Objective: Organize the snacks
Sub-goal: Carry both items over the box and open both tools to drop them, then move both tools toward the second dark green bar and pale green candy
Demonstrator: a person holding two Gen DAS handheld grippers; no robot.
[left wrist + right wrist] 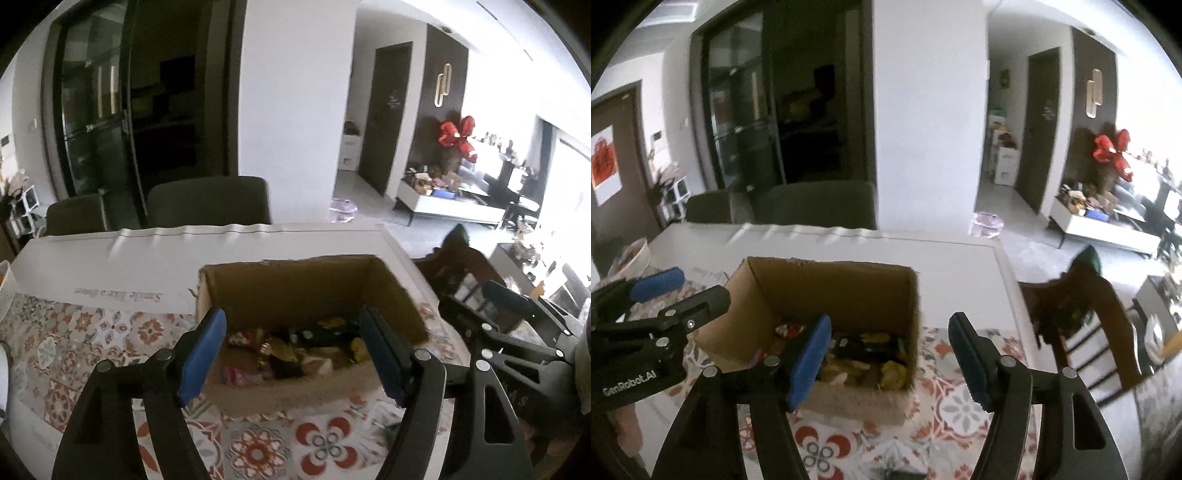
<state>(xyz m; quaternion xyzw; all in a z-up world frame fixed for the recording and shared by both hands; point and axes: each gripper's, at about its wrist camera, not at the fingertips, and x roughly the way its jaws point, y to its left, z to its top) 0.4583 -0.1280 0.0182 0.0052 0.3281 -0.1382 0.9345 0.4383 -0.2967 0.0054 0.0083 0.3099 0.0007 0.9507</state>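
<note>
Nearest the lens, left tongs (293,356) spread wide, nothing between the pads, aimed down into the cardboard box (295,280). Right tongs (890,358) also spread and empty, straddling the box's right wall. Box sits on the patterned cloth (110,332) covering the surface (221,251); the snacks (295,350) lie in a mixed pile on its floor, wrappers too blurred to identify. Looks like a between-picks step: both sides free. No loose snack visible outside the box, so the next move probably calls for finding one or sorting inside. Beyond: chairs (208,201), dark cabinet (110,110).
</note>
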